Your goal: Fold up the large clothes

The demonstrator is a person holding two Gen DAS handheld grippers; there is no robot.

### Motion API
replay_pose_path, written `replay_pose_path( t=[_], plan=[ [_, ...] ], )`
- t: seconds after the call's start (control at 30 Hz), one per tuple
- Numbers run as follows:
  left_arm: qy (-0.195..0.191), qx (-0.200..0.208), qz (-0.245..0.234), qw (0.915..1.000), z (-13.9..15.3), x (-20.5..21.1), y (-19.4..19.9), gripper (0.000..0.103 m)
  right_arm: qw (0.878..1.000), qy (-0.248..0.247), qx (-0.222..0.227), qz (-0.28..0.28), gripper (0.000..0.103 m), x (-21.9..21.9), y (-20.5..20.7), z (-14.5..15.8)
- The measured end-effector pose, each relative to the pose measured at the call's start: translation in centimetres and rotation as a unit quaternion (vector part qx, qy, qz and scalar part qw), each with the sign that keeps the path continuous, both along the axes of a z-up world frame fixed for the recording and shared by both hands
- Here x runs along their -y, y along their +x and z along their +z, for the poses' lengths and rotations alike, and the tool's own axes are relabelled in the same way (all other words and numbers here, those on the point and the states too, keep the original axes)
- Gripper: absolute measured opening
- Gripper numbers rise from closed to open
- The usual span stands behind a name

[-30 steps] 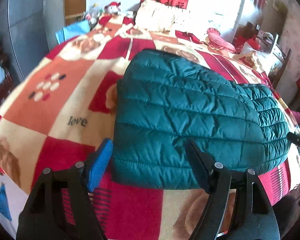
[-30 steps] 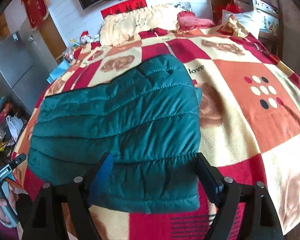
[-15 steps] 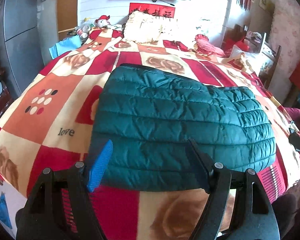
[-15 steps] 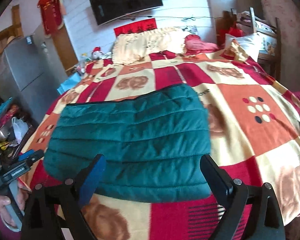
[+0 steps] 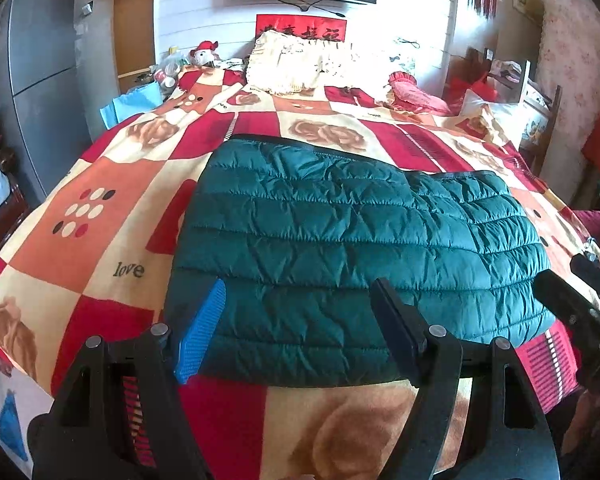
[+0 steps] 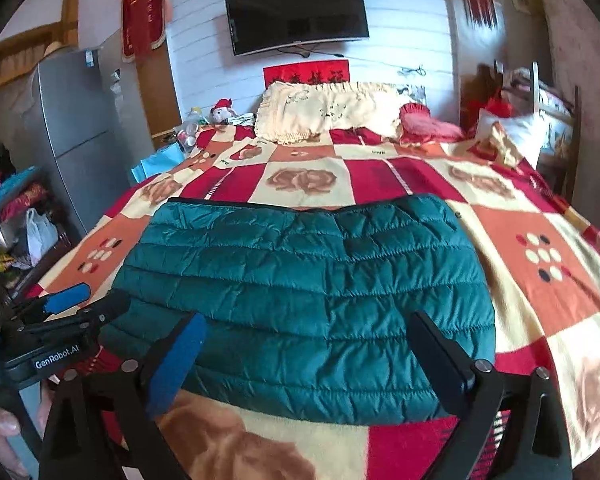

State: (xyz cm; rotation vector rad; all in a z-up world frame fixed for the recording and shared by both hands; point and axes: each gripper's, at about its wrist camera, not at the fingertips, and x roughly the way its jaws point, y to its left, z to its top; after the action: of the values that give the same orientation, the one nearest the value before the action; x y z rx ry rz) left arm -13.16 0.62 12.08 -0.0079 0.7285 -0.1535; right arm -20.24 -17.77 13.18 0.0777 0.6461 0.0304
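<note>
Left tongs (image 5: 296,328) apart, nothing between, poised above the near hem. Right tongs (image 6: 312,356) opening wider, likewise empty, just short of the same hem. Ahead of both: teal quilted jacket (image 5: 352,248), folded into a broad flat slab, lying across the checked blanket (image 5: 80,248) of the bed, apart from the pillow (image 5: 308,64) far beyond. Judged step: release after a fold, pulling clear. Next move probably calls for gripping one short end and doubling it over, or smoothing the puffy top.
</note>
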Motion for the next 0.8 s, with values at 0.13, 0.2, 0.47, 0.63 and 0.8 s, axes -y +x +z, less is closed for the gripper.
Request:
replay_pose_path(
  t=[0.13,0.2,0.47,0.63,0.8],
  plan=[
    [0.004,0.005,0.006,1.0,-0.1,0.1,0.1,0.075,1.0,-0.018,0.01,-0.005,0.102,-1.3,0.5,-0.2],
    [0.008,0.007,0.008,0.9999,-0.2,0.2,0.3,0.075,1.0,-0.022,0.012,-0.009,0.102,-1.6,0.7,-0.4],
    [0.003,0.011,0.018,0.9998,-0.5,0.2,1.0,0.075,1.0,-0.011,0.011,-0.022,0.102,-1.9,1.6,-1.0],
    [0.008,0.021,0.022,0.9995,-0.5,0.5,1.3,0.075,1.0,-0.006,0.009,-0.024,0.103,-1.9,2.0,-1.2],
    [0.01,0.035,0.018,0.9992,-0.1,0.7,1.4,0.075,1.0,-0.004,0.009,-0.023,0.103,-1.8,2.1,-1.3]
  ],
)
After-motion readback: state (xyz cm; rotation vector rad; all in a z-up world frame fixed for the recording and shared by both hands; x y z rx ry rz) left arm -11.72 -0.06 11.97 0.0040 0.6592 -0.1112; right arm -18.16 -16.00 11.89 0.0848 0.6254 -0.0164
